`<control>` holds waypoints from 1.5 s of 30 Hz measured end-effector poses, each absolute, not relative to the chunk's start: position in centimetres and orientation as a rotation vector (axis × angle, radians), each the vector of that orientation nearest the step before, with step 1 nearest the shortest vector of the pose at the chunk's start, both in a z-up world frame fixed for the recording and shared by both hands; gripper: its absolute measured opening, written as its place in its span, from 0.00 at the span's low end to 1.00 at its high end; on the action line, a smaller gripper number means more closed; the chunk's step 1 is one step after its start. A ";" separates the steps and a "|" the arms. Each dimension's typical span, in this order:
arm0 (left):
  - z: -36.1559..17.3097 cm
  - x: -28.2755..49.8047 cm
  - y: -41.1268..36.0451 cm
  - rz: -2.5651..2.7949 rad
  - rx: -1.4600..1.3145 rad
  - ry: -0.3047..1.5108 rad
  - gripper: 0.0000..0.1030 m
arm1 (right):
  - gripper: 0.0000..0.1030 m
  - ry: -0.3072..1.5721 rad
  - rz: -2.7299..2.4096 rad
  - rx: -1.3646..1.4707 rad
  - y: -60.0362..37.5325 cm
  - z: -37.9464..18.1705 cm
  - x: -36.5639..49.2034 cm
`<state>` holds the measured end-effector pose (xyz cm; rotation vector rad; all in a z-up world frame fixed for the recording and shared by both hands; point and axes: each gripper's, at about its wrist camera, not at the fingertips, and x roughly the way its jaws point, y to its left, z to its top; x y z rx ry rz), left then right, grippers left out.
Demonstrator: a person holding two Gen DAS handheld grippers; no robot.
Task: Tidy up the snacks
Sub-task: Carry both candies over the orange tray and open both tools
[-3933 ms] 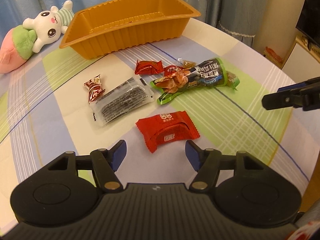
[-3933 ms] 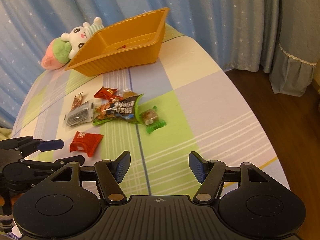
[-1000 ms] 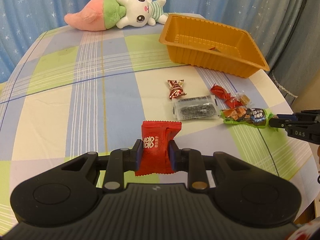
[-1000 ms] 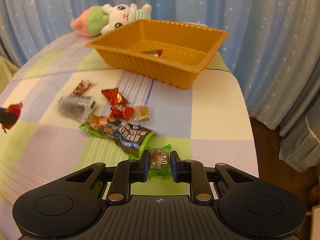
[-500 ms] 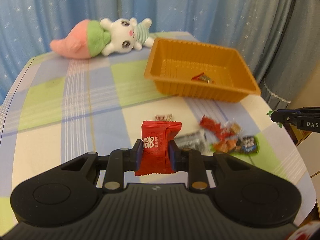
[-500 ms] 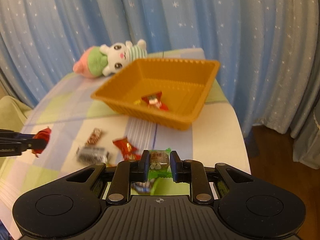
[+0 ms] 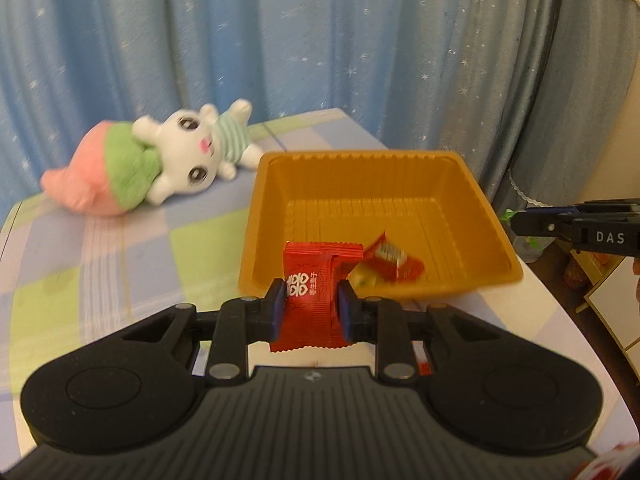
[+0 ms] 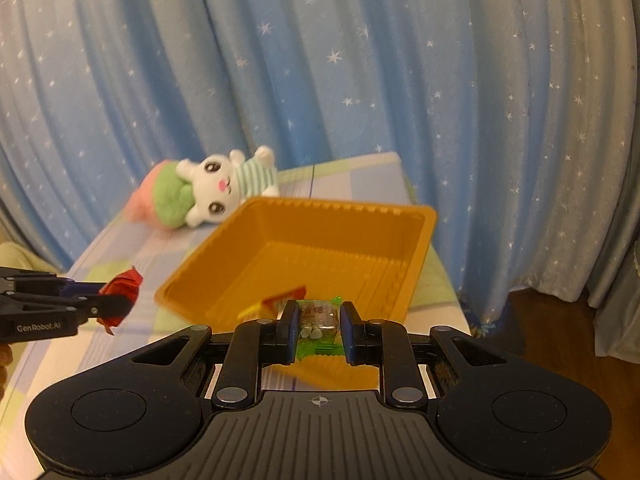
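My left gripper [image 7: 311, 295] is shut on a red snack packet [image 7: 316, 292] with white characters, held in the air at the near edge of the orange tray [image 7: 268, 216]. A red-wrapped candy [image 7: 390, 258] lies inside the tray. My right gripper [image 8: 319, 316] is shut on a small green-edged candy packet [image 8: 318, 326], held at the near side of the same orange tray [image 8: 420, 248]. In the right wrist view the left gripper [image 8: 124, 304] comes in from the left with the red packet [image 8: 122, 294]. The right gripper [image 7: 520, 222] shows at the right edge of the left wrist view.
A plush rabbit with a pink and green body [image 7: 160, 164] lies on the checked tablecloth [image 7: 80, 248] behind and left of the tray. Blue star-print curtains [image 8: 320, 80] hang close behind the table. The table's right edge drops to a wooden floor [image 8: 560, 328].
Both grippers have risen and closed in on the orange tray, each keeping its packet. The loose snacks on the cloth have dropped out of both views.
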<state>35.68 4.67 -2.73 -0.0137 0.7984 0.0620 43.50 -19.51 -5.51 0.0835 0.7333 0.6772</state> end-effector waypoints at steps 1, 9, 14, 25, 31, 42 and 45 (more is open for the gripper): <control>-2.8 36.5 4.7 0.056 -0.011 0.798 0.24 | 0.22 0.734 0.674 0.090 -19.4 -5.6 44.3; -4.2 42.7 4.7 0.042 0.007 0.838 0.24 | 0.22 0.759 0.653 0.085 -17.6 -7.1 48.9; -5.5 45.7 4.6 0.032 0.023 0.874 0.24 | 0.22 0.788 0.634 0.084 -16.7 -8.2 51.2; -7.3 49.8 3.7 0.017 0.062 0.907 0.23 | 0.22 0.812 0.622 0.088 -15.8 -9.2 53.2; -7.4 50.1 3.5 0.010 0.064 0.911 0.23 | 0.22 0.823 0.624 0.090 -16.0 -9.5 53.3; -6.5 48.7 4.3 0.020 0.010 0.897 0.36 | 0.22 0.808 0.604 0.153 -16.4 -9.0 53.9; -6.0 47.9 4.5 0.022 -0.009 0.884 0.39 | 0.40 0.804 0.596 0.188 -17.0 -8.5 54.1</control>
